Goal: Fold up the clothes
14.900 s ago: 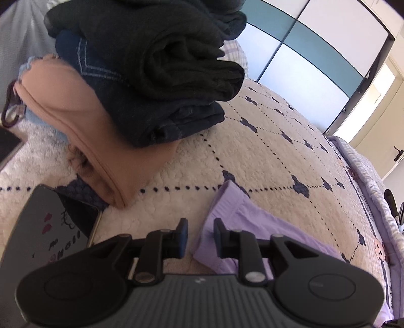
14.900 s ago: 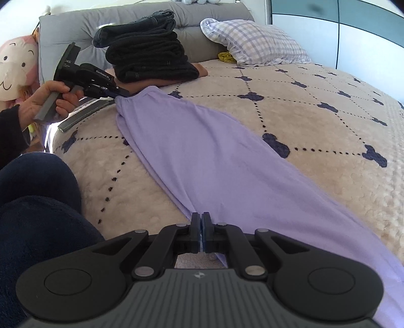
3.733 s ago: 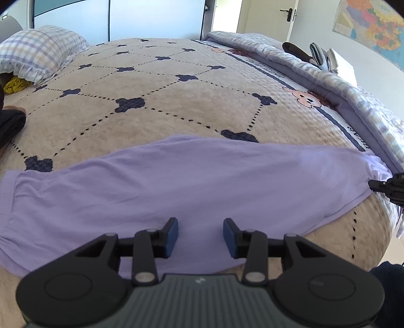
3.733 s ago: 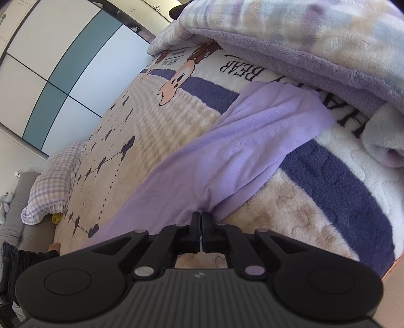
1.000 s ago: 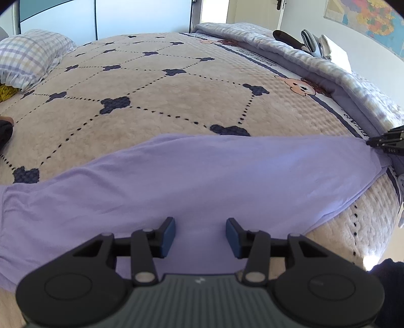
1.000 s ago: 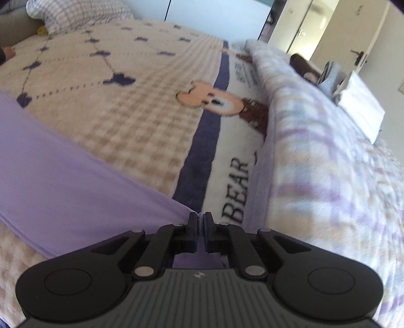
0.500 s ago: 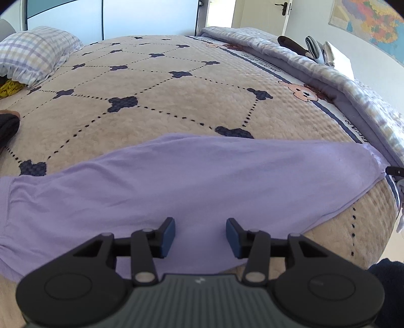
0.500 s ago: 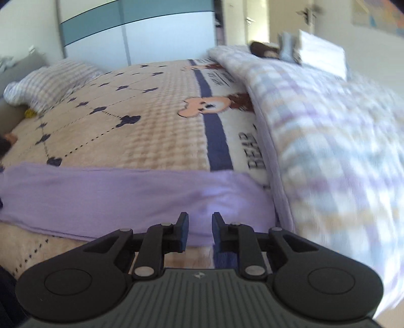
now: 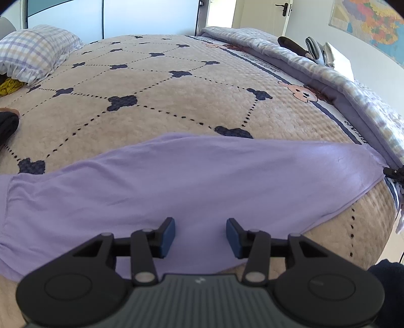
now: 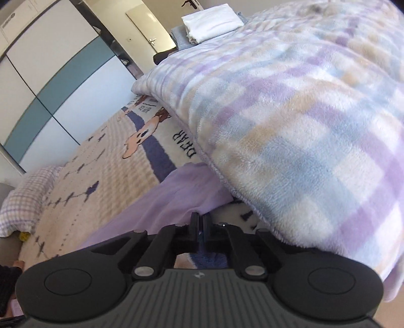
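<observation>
A long purple garment (image 9: 202, 181) lies spread flat across the near edge of the bed. My left gripper (image 9: 200, 233) hovers open over its middle, blue pads well apart and nothing pinched between them. My right gripper (image 10: 200, 224) is shut on the garment's far right end (image 10: 161, 201), just under the edge of the plaid blanket. In the left wrist view the right gripper's tip (image 9: 394, 172) shows at the garment's right corner.
A beige quilted bed cover (image 9: 151, 83) with navy motifs lies under the garment. A thick plaid fleece blanket (image 10: 303, 126) is heaped at the bed's right side. A checked pillow (image 9: 32, 50) and dark clothes (image 9: 7, 123) sit at the left. Folded white cloth (image 10: 209, 22) lies beyond.
The right gripper opened, rolled over and closed again on the garment's right end near the blanket's edge. The left gripper kept still and open.
</observation>
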Available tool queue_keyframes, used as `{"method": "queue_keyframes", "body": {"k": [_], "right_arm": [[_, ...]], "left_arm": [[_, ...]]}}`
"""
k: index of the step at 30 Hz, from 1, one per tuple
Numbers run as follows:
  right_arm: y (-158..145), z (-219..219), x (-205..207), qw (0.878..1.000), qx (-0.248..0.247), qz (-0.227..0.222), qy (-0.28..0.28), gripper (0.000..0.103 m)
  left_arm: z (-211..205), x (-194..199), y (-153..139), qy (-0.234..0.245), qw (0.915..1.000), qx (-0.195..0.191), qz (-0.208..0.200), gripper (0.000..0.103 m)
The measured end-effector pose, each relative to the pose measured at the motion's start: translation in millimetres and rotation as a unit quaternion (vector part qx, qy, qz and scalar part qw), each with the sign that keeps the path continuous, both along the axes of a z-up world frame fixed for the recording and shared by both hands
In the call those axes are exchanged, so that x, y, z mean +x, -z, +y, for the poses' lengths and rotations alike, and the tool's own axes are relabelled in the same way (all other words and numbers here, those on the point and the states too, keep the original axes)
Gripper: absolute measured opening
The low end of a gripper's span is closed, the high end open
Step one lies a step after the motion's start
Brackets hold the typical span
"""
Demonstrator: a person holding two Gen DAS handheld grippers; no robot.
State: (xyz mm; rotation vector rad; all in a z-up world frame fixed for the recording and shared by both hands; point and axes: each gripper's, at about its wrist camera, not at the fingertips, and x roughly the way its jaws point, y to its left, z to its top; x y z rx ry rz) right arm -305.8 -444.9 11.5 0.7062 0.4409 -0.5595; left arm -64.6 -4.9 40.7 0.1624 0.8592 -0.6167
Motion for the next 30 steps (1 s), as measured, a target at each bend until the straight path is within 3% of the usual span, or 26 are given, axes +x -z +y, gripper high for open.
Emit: {"method": "queue_keyframes", "body": {"k": [3,5,8,12,13,14,16,17,18,19,20,25,30], "right_arm": [[-13.9,23.4,4.9,0.988,-0.141,0.053,0.011,0.002],[-8.2,31.1,14.9,0.981,-0.172,0.090,-0.004,0.003],[2.0,18.7,11.9,0.989,-0.123,0.085,-0.006,0.001],[-12.4,15.2,-4.3,0.994,-0.096,0.052,0.002,0.008],[-15.5,13.5,-5.5,0.995,-0.089,0.039,0.001,0.015],[-15.7,9.8,-4.0,0.997,-0.075,0.027,0.001,0.028],[-13.5,0.9,-0.1,0.999,-0.042,0.009,0.003,0.037],[-11.4,-2.0,4.3,0.999,-0.032,0.008,0.011,0.036],[-10.4,-0.3,9.0,0.999,-0.043,0.019,0.022,0.026],[-10.5,3.7,12.9,0.997,-0.064,0.036,0.032,0.005],[-10.9,7.3,13.3,0.995,-0.081,0.047,0.037,0.002],[-15.7,21.7,1.7,0.985,-0.144,0.088,0.024,0.002],[-19.7,14.9,-6.5,0.982,-0.132,0.138,-0.002,0.000]], "left_arm": [[0.7,0.5,-0.5,0.001,1.0000,-0.001,0.001,0.046],[1.1,0.4,-0.6,0.000,1.0000,-0.001,0.001,0.046],[1.7,0.2,-0.8,0.000,1.0000,-0.002,0.001,0.046],[4.4,0.2,-3.7,-0.001,1.0000,-0.002,0.000,0.046],[5.7,0.0,-5.3,-0.002,1.0000,-0.006,-0.001,0.046],[7.1,-0.5,-7.1,-0.002,0.9999,-0.012,-0.001,0.046],[8.5,-1.1,-9.0,-0.002,0.9998,-0.017,-0.002,0.046],[8.8,-1.3,-9.3,-0.003,0.9998,-0.017,-0.004,0.046],[9.0,-1.4,-9.1,-0.005,0.9999,-0.015,-0.005,0.046],[9.7,-1.0,-8.2,-0.009,0.9999,-0.012,-0.005,0.046],[11.3,-0.4,-6.6,-0.013,0.9999,-0.010,-0.003,0.046],[20.4,-2.0,-1.4,-0.017,0.9998,-0.006,0.002,0.046],[32.5,-1.1,-8.2,-0.024,0.9996,-0.015,-0.001,0.046]]}}
